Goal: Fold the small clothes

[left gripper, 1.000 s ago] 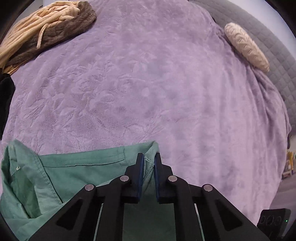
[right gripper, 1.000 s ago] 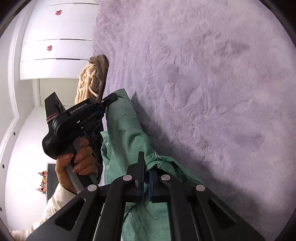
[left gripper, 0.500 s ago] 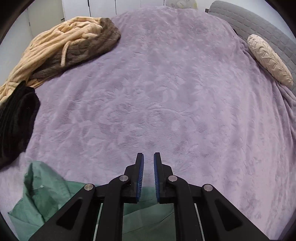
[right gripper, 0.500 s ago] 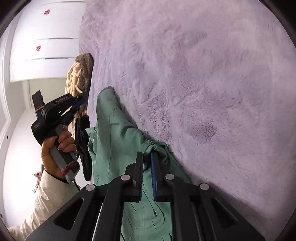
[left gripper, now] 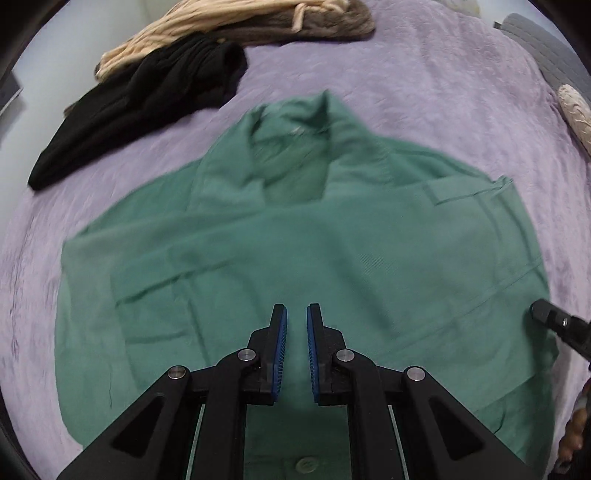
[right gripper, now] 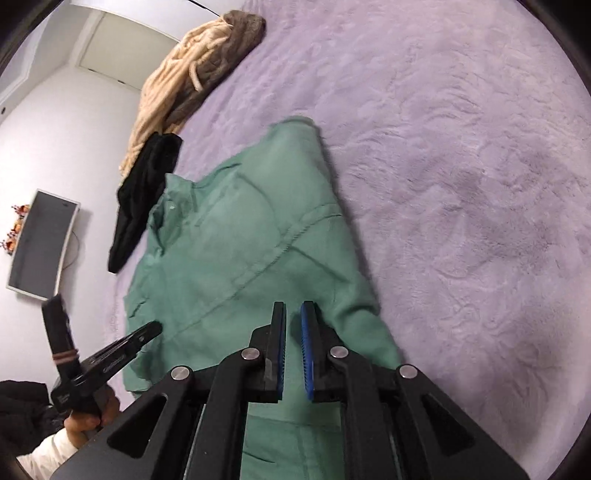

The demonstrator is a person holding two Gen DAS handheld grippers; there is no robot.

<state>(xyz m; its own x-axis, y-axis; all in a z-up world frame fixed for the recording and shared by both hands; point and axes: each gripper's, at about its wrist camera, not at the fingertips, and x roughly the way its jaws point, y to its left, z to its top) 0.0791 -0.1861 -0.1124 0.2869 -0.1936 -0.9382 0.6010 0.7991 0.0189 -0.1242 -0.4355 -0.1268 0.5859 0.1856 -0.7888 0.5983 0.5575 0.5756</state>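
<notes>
A green button-up shirt [left gripper: 332, 240] lies spread on the purple bed cover [left gripper: 443, 74], collar at the far side, one sleeve folded across the body. My left gripper [left gripper: 296, 310] hovers over the shirt's lower middle, jaws nearly together with nothing between them. In the right wrist view the shirt [right gripper: 240, 258] runs from the lower centre toward the upper left. My right gripper [right gripper: 293, 306] is over its right edge, jaws closing on nothing. The left gripper [right gripper: 147, 330], held in a hand [right gripper: 88, 417], is at the shirt's left edge.
A black garment [left gripper: 147, 110] and a beige and brown knit [left gripper: 240, 22] lie beyond the shirt at the bed's far left. A cream pillow [left gripper: 576, 110] sits far right. A dark screen [right gripper: 40, 243] hangs on the wall past the bed's edge.
Both grippers have let go of the green shirt's edge. The shirt now lies flat on the bed. My left gripper has swung back over it, and the right has rolled.
</notes>
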